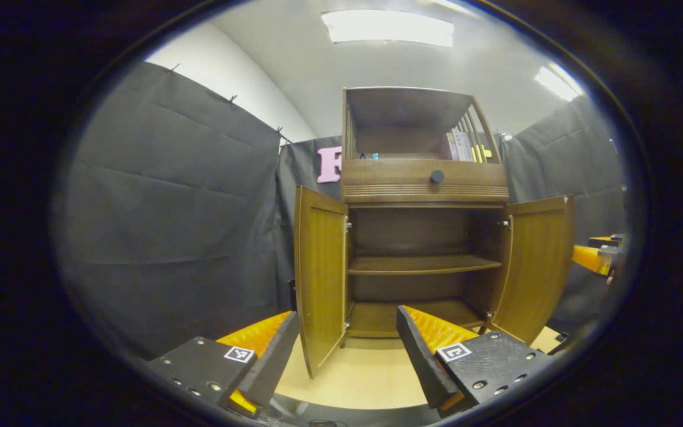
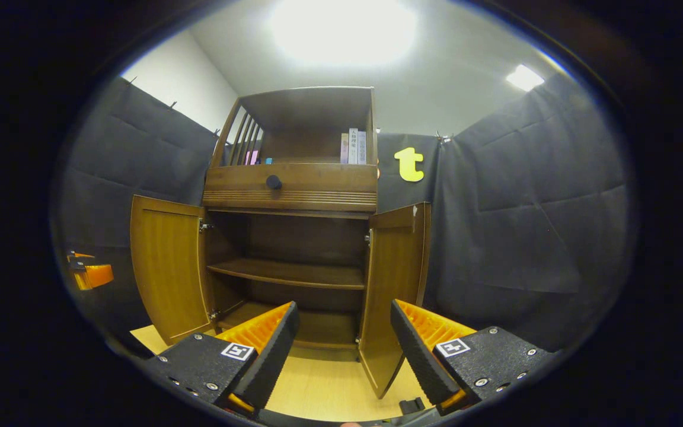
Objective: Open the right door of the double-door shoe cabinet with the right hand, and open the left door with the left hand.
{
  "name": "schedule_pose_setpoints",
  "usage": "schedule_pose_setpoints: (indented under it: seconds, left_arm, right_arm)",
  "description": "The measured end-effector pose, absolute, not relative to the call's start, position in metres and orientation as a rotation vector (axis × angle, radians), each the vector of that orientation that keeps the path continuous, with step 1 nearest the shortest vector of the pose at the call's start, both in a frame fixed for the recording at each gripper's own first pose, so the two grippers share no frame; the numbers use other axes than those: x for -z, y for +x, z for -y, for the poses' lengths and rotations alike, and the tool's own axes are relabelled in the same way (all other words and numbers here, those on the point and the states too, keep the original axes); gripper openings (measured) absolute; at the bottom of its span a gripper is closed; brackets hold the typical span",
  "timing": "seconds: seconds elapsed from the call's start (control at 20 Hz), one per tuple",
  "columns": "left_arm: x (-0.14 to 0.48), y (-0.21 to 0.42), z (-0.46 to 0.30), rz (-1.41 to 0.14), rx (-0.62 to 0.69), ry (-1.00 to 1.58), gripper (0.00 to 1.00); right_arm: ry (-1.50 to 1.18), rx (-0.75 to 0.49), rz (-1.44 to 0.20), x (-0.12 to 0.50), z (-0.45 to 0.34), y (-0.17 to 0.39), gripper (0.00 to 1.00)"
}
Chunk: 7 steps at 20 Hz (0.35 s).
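The brown wooden double-door shoe cabinet [image 1: 424, 237] stands at 12 o'clock in both views. Its left door [image 1: 319, 279] and right door [image 2: 393, 302] hang swung outward. Left gripper [image 1: 341, 356] and right gripper [image 2: 341, 350]: fingers spread wide, holding nothing.

Left gripper view: low, near the cabinet [image 1: 424, 237], facing it from in front of the left door [image 1: 321, 273], tilted upward. Right gripper view: low, facing the right door [image 2: 395, 284], equally near. Both share the cabinet's open interior and ceiling.
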<state>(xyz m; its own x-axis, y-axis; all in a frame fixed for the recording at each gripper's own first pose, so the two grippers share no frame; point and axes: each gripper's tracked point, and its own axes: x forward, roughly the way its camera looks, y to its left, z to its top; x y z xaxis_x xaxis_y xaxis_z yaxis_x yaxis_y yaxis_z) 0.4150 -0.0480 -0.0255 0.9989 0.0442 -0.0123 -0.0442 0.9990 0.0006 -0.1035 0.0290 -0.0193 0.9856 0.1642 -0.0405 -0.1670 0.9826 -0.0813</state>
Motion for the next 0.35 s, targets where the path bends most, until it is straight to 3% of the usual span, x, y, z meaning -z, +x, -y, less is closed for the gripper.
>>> schedule_pose_setpoints:
  seconds: [0.05, 0.15, 0.35]
  left_arm:
    - [0.023, 0.415, 0.048, -0.003, -0.041, 0.001, 1.0]
    - [0.02, 0.415, 0.048, 0.019, -0.041, 0.002, 1.0]
    - [0.023, 0.425, 0.055, 0.018, -0.024, -0.016, 1.0]
  right_arm:
    - [-0.087, -0.162, -0.042, 0.021, -0.029, -0.107, 0.92]
    - [-0.074, -0.158, -0.049, 0.022, -0.03, -0.113, 0.96]
    - [-0.077, -0.128, -0.053, 0.026, -0.024, -0.117, 0.95]
